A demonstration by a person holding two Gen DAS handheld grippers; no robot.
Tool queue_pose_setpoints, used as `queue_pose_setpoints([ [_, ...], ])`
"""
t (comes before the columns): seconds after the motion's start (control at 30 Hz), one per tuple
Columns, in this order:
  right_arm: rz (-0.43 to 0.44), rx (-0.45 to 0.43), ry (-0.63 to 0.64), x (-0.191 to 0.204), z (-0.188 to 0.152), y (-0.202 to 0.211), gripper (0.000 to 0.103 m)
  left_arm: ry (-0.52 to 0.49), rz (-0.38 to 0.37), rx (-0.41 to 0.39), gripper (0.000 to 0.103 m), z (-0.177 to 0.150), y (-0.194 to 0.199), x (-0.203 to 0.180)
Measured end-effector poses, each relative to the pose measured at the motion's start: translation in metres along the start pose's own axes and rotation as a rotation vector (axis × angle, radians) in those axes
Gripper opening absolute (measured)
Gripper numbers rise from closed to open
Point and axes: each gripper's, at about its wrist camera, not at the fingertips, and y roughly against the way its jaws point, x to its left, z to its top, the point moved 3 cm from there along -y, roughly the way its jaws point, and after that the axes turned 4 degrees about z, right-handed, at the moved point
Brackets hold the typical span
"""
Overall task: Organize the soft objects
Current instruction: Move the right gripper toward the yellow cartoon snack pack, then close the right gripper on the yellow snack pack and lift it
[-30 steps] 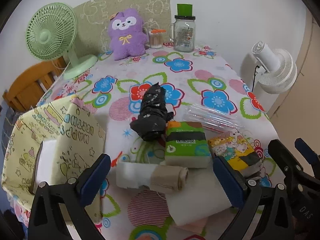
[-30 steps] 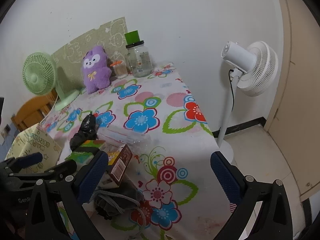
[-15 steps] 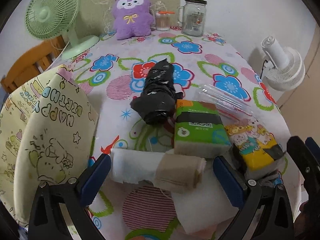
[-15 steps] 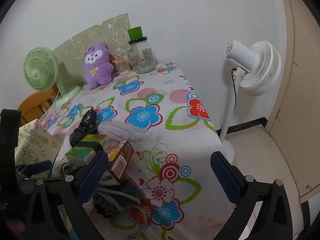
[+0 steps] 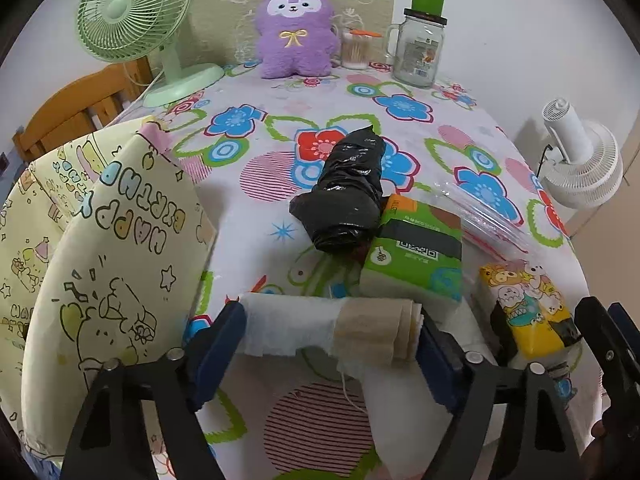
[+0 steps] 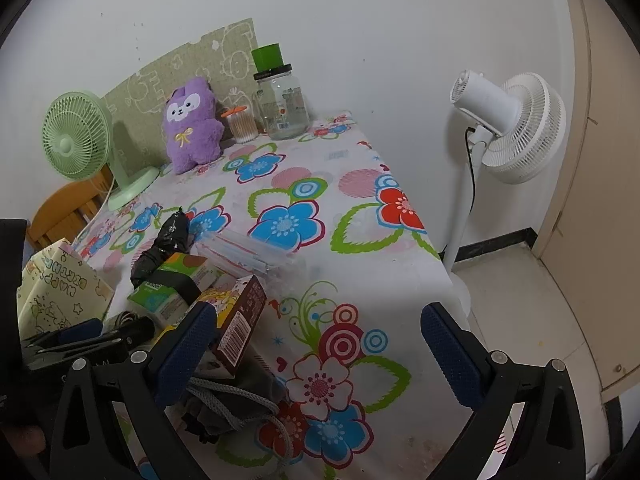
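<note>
My left gripper [image 5: 326,344] is open, its blue pads at either end of a rolled white and beige cloth [image 5: 332,330] on the flowered tablecloth [image 5: 256,216]. Behind the roll lie a black plastic bag bundle [image 5: 348,196], a green tissue pack [image 5: 416,252] and a yellow cartoon tissue pack [image 5: 528,312]. A yellow "Happy Birthday" bag [image 5: 100,248] stands to the left. My right gripper [image 6: 320,352] is open and empty over the table's right front, beside a brown-sided box [image 6: 240,326] and a grey drawstring pouch [image 6: 236,400].
At the back stand a purple plush [image 5: 294,32], a green desk fan [image 5: 132,16], a cotton swab jar [image 5: 354,50] and a glass jar with a green lid [image 5: 420,44]. A clear plastic sleeve [image 5: 484,216] lies at the right. A white floor fan [image 6: 508,128] stands beside the table.
My left gripper has moved forward and down until its open pads flank the rolled cloth. The right gripper has shifted slightly and stays open.
</note>
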Motion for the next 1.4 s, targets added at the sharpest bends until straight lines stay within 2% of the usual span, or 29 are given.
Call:
queue_pose_setpoints([
  [0.03, 0.003, 0.001, 0.002, 0.001, 0.000, 0.000, 0.103, 0.001, 0.003, -0.003, 0.076, 0.000, 0.001, 0.000],
  [0.1, 0.020, 0.004, 0.013, 0.005, 0.000, 0.000, 0.103, 0.001, 0.010, -0.014, 0.065, 0.000, 0.003, 0.000],
  [0.37, 0.062, 0.014, 0.053, 0.027, 0.002, -0.001, 0.103, 0.029, -0.022, -0.029, 0.042, 0.002, 0.011, 0.006],
  [0.77, 0.128, 0.139, 0.074, 0.049, -0.006, -0.032, 0.102, 0.051, -0.066, -0.053, 0.037, 0.007, 0.017, 0.016],
  [0.8, 0.132, 0.141, 0.075, 0.050, -0.007, -0.033, 0.100, 0.049, -0.065, -0.056, 0.036, 0.007, 0.018, 0.016],
  [0.87, 0.141, 0.157, 0.080, 0.051, -0.008, -0.035, 0.078, 0.048, -0.065, -0.058, 0.036, 0.008, 0.019, 0.017],
  [1.0, 0.142, 0.184, 0.097, 0.054, -0.011, -0.039, 0.068, 0.046, -0.065, -0.067, 0.034, 0.009, 0.022, 0.017],
  [1.07, 0.122, 0.192, 0.112, 0.056, -0.012, -0.040, 0.058, 0.044, -0.069, -0.071, 0.034, 0.009, 0.023, 0.017],
  [1.4, 0.122, 0.159, 0.116, 0.059, -0.006, -0.028, 0.056, 0.036, -0.075, -0.090, 0.033, 0.009, 0.031, 0.017],
])
